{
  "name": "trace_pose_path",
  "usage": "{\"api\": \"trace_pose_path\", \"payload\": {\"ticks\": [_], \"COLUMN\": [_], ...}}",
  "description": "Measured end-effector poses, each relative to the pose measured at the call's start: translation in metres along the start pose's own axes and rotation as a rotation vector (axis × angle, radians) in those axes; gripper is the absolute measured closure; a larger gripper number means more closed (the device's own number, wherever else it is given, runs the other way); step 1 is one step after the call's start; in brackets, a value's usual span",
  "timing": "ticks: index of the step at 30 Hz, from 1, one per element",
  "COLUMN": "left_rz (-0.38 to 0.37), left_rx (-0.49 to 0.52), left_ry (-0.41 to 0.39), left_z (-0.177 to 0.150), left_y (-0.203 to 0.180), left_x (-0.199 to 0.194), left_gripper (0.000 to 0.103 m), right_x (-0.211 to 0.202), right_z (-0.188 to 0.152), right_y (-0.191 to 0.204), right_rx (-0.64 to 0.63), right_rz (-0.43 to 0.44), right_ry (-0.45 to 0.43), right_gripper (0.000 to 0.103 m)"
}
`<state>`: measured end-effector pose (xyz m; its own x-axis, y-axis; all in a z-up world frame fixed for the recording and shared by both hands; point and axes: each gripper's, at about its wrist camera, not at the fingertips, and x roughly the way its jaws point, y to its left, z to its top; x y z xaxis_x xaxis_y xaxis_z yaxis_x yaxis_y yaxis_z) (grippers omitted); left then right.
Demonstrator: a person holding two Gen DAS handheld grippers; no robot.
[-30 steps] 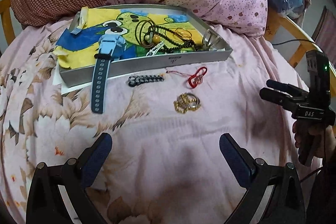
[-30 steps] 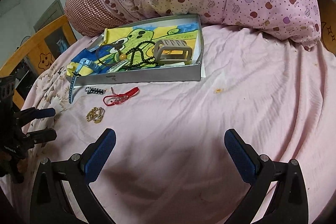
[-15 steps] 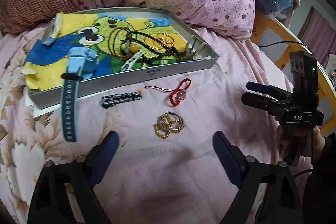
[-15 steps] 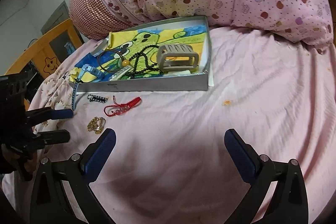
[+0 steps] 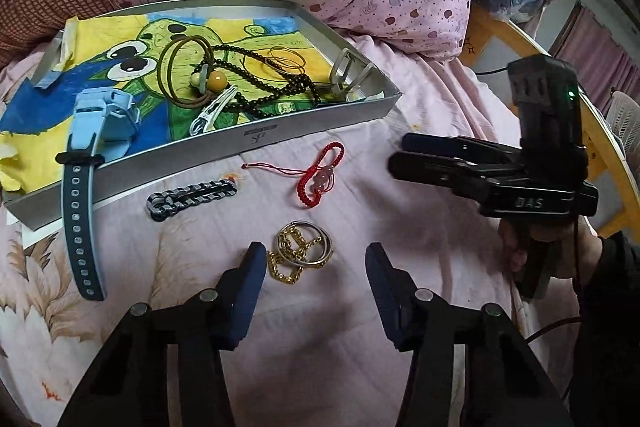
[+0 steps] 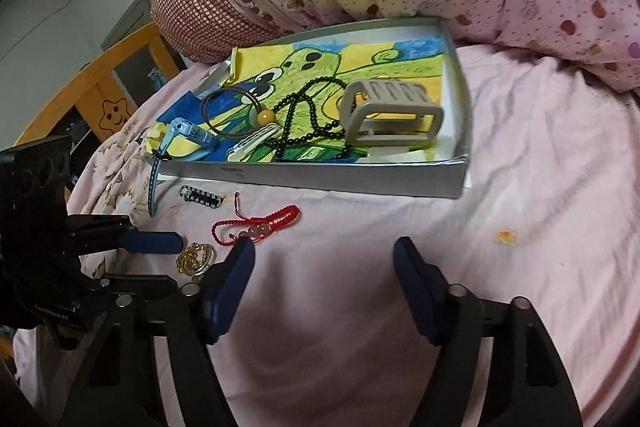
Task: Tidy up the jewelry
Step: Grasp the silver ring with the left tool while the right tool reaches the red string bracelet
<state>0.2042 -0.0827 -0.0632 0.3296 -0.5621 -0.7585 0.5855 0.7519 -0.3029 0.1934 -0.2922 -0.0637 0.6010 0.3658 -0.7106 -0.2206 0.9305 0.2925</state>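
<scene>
Left gripper [image 5: 316, 269] jaws apart astride gold rings [image 5: 300, 255], right gripper [image 6: 324, 267] apart, black chain bracelet [image 5: 192, 197] lengthwise along tray [image 5: 240, 147]

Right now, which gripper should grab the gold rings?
Left. The left gripper is open with the gold rings between its fingertips; the right gripper sits off to the side.

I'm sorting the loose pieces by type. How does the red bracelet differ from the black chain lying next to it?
The red bracelet is a thin beaded cord with a pale pink bead and a loose tail; the black chain is dark with pale glints, made of chunky links. The red bracelet lies in an open loop, while the black chain lies doubled into a straight, compact strip. Both rest on the pink sheet, outside the tray, untouched by either gripper.
</scene>
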Motion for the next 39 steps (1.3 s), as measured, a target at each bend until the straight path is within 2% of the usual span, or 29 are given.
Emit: {"api": "trace_pose_path", "payload": {"ticks": [2,6,8,12,13,17,20,24,30,34,39], "left_rz": [0.004,0.017,0.031,0.082,0.086,0.090,0.090,0.100,0.118,0.126,0.133], "left_rx": [-0.002,-0.001,0.001,0.013,0.013,-0.011,-0.020,-0.033,-0.055,-0.061,-0.071], "left_ry": [0.004,0.008,0.007,0.006,0.001,-0.016,-0.023,-0.037,-0.052,-0.056,-0.073], "left_z": [0.000,0.000,0.001,0.001,0.000,0.000,0.002,0.003,0.005,0.005,0.004], "left_y": [0.000,0.001,0.000,0.000,0.001,0.005,0.007,0.010,0.014,0.014,0.015], "left_x": [0.002,0.008,0.011,0.015,0.015,0.014,0.013,0.012,0.012,0.013,0.008], "left_gripper": [0.054,0.055,0.059,0.074,0.075,0.076,0.076,0.076,0.076,0.077,0.077], "right_x": [0.004,0.008,0.009,0.012,0.014,0.019,0.024,0.031,0.032,0.031,0.026], "right_z": [0.000,0.001,0.003,0.004,0.005,0.008,0.010,0.012,0.010,0.008,0.006], "right_y": [0.000,0.001,0.000,0.002,0.003,0.007,0.011,0.015,0.015,0.018,0.023], "right_rx": [0.003,0.011,0.015,0.013,0.010,0.003,0.000,-0.007,-0.005,-0.027,-0.040], "right_rz": [0.007,0.014,0.016,0.023,0.026,0.036,0.034,0.024,0.011,0.007,0.002], "right_ry": [0.008,0.007,0.006,0.007,0.008,0.010,0.017,0.026,0.029,0.034,0.021], "right_gripper": [0.045,0.048,0.054,0.054,0.054,0.054,0.062,0.064,0.080,0.098,0.102]}}
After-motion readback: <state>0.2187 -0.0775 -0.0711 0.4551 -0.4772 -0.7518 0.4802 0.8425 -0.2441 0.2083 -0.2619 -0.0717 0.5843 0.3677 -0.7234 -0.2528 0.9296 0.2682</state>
